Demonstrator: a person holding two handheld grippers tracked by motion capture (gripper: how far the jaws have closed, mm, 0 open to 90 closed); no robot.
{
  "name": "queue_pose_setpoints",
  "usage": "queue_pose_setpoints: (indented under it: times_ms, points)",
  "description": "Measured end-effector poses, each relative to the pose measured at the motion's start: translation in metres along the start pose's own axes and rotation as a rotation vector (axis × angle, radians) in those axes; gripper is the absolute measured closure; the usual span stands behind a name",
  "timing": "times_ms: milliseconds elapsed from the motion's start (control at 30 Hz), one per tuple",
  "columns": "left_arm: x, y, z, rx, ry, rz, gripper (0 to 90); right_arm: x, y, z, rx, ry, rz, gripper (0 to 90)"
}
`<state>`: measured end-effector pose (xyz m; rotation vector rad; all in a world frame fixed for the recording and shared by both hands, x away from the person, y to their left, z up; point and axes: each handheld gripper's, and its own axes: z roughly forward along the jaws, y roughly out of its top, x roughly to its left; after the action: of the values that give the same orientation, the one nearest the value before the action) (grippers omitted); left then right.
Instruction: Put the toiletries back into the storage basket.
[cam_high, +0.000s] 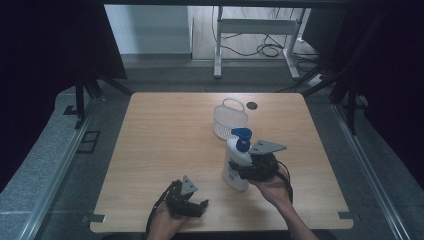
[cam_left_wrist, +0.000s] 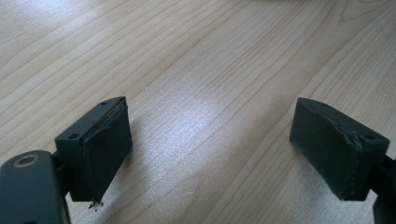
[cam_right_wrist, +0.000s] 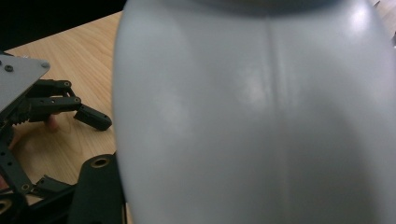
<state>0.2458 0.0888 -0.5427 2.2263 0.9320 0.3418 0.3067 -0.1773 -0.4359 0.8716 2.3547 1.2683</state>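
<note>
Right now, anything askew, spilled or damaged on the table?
No spill shows. The pump bottle stands upright with the right gripper against its side. The basket sits upright behind it. One oddity: the left gripper, open over bare table, has frayed, peeling pads.
</note>
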Motion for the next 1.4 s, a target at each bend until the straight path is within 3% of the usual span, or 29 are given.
queue_pose_setpoints:
  times_ms: [267,733,1400]
  points:
    - [0.0,0.0,0.0,0.0,0.0,0.0,12.2,-0.004,0.008,-0.002,0.007,0.029,-0.007,37.3]
    - [0.0,0.0,0.0,-0.001,0.001,0.0,12.2,-0.018,0.023,-0.004,0.023,0.086,-0.064,37.4]
    - [0.0,0.0,0.0,-0.001,0.001,0.0,12.2,-0.045,0.053,-0.009,-0.035,0.181,-0.064,37.4]
